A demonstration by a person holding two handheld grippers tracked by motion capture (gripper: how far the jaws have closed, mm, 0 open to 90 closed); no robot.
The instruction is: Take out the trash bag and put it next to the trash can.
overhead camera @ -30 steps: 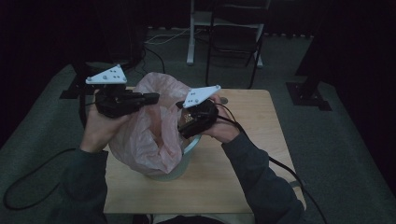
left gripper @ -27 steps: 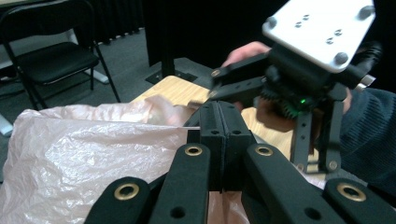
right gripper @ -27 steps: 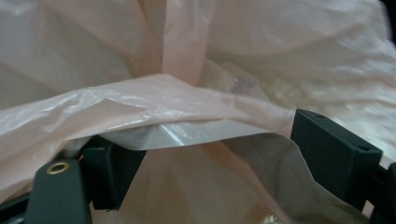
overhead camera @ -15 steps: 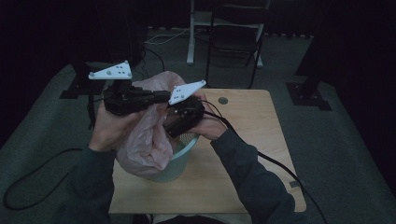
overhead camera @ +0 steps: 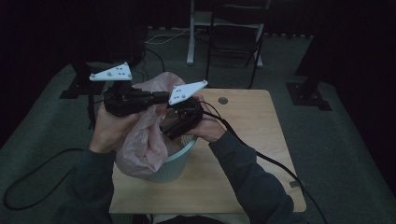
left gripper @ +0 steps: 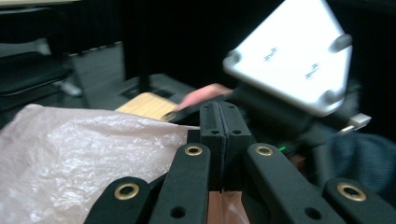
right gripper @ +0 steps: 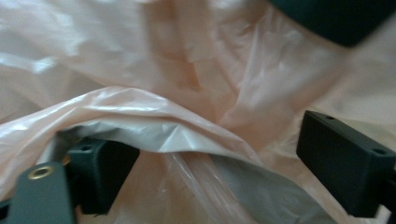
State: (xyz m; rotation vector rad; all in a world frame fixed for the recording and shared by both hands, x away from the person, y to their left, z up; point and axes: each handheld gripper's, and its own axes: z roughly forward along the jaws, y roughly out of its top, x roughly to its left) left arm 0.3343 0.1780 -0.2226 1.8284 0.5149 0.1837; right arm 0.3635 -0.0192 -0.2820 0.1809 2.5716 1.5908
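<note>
A thin pink plastic bag (overhead camera: 142, 144) hangs over the rim of a pale teal bin (overhead camera: 180, 161) on the wooden table (overhead camera: 252, 140). My left gripper (overhead camera: 161, 97) is held level above the bin, with its jaws shut on the bag's top edge. In the left gripper view the two pads meet (left gripper: 219, 126) and the bag (left gripper: 84, 158) runs in from the left. My right gripper (overhead camera: 167, 133) points into the bag from the right. Its pads (right gripper: 100, 172) stand wide apart, with a loose fold of the bag (right gripper: 187, 135) lying between them.
The bin stands near the table's front left. A small round hole (overhead camera: 223, 100) marks the tabletop at the back. A chair (overhead camera: 233, 42) and stand legs are on the dark floor behind. Cables trail from both grippers.
My right gripper has moved left, closer to the left one and into the bag. The bag, puffed wide before, now hangs narrower and gathered. The left gripper has kept its place.
</note>
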